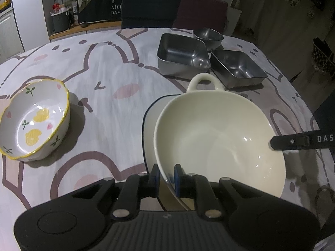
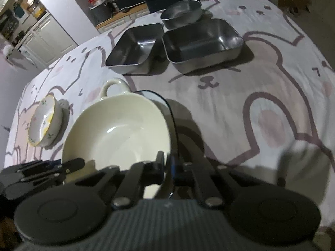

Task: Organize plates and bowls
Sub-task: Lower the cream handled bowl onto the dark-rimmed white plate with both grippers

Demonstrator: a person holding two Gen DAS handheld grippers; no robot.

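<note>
1. Left tool [image 1: 165, 175] was clamped on the cream bowl [image 1: 217, 138] rim at 6 o'clock; the bowl sat in the blue-rimmed plate [image 1: 149, 121] on the counter [image 1: 108, 67].
2. Right tool [image 2: 167, 165] was pinched on the plate's rim at 3 o'clock, nearer it.
3. Most of the plate was hidden under the bowl.

Left gripper [image 1: 166, 174] clamps cream bowl [image 1: 219, 138] rim. Plate [image 1: 150, 115] beneath. Right gripper [image 1: 274, 143] at bowl's right rim. Floral bowl [image 1: 35, 119] left; steel trays [image 1: 182, 54] beyond.

A home dining room: bear-print tablecloth [image 1: 108, 67], chairs [image 1: 150, 6], white kitchen cabinets [image 2: 48, 37] beyond.
</note>
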